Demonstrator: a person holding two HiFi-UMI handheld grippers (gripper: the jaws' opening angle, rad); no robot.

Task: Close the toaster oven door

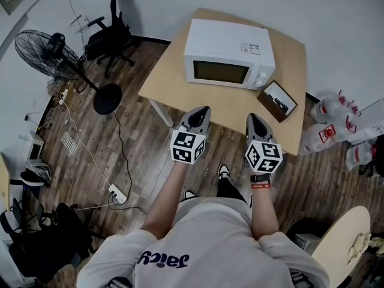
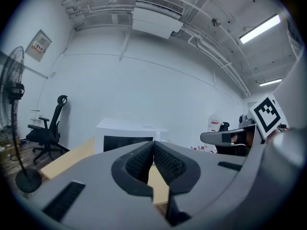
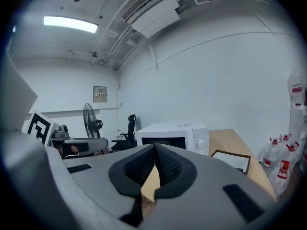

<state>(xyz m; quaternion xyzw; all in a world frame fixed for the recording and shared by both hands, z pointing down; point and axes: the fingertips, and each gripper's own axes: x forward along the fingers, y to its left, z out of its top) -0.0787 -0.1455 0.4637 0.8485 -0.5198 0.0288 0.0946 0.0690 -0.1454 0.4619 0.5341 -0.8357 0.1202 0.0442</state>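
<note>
Toaster oven (image 1: 229,54): a white box standing toward the far side of a light wooden table (image 1: 165,80), front turned toward the person. Its door (image 1: 216,72), with a dark window, lies flush with the front face, closed. The control panel (image 1: 261,77) sits to the right of the door. A dark-framed tray (image 1: 277,99) lies on the table just beside the oven's right front corner.

Left gripper (image 1: 203,111): held out ahead of the body on an extended forearm (image 1: 165,203), aimed at the oven, close to level with the nose dipped slightly. The tip hangs over the near edge of the table, apart from the oven. The ribbed pads (image 2: 141,159) are pressed together with nothing between them.

Right gripper (image 1: 252,119): carried parallel to the left one, at about the same reach and with the same slight downward tilt. Its pads (image 3: 168,164) are likewise pressed together and empty. A dark band (image 1: 260,182) circles the wrist behind it.

Both tools sit side by side with a gap between them, marker cubes facing up. Neither touches the oven.

A fan (image 1: 45,54) and an office chair (image 1: 111,35) stand on the wood floor (image 1: 138,143) to the left; water bottles (image 1: 327,131) stand to the right of the table.
</note>
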